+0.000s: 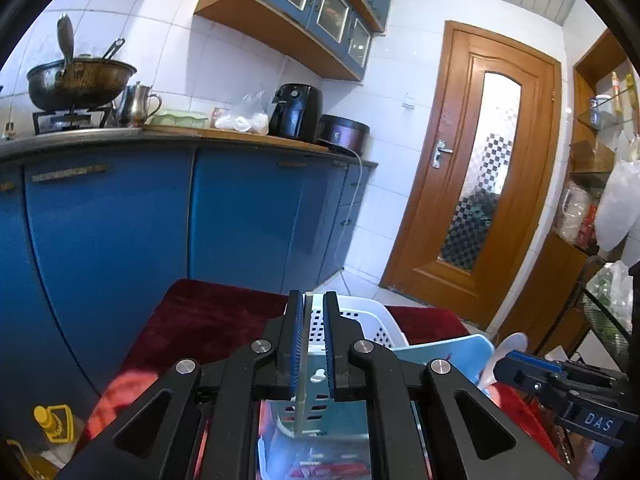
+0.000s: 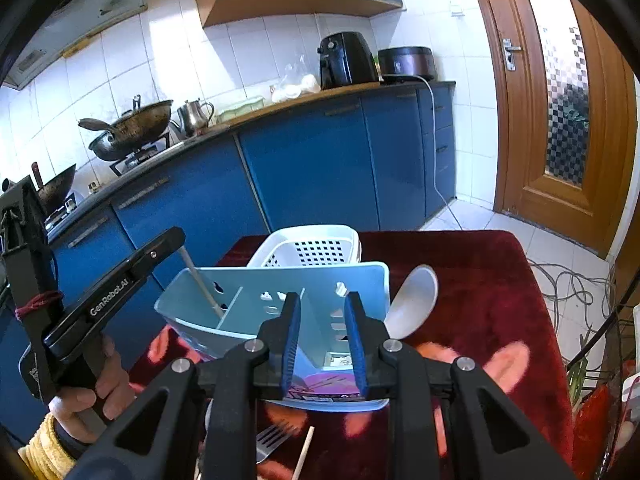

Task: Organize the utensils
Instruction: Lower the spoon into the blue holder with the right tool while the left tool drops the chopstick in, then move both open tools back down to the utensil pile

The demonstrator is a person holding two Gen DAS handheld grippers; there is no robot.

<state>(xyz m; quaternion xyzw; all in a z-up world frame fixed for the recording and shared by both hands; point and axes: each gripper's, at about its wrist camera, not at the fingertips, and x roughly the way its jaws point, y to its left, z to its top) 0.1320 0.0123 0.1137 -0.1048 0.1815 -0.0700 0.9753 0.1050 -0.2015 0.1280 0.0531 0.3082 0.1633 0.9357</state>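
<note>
- The left gripper (image 1: 311,296) points over the blue utensil holder (image 2: 360,276). A pale chopstick (image 2: 200,280) runs between its fingers.
- These fingers stand only slightly apart. A small gap shows beside the chopstick, so I judge it is released, not clamped.
- The lower end of the chopstick already stands in the left compartment of the holder, against the divider. That is probably why the grip is loose: the holder now carries it.
- The right gripper (image 2: 323,300) hovers at the near side of the holder with its fingers released and nothing between them.
- A white spoon (image 2: 414,300) stands just beside the right wall of the holder, bowl up. I cannot tell if it is inside a compartment or outside.
- A white perforated basket (image 2: 316,236) sits just behind the holder, at the far side.
- All rests on a desk covered with dark red cloth (image 2: 460,280).
- A fork (image 2: 272,436) and a second chopstick (image 2: 303,454) lie on the cloth near the camera, not yet sorted, so the task seems partly done.
</note>
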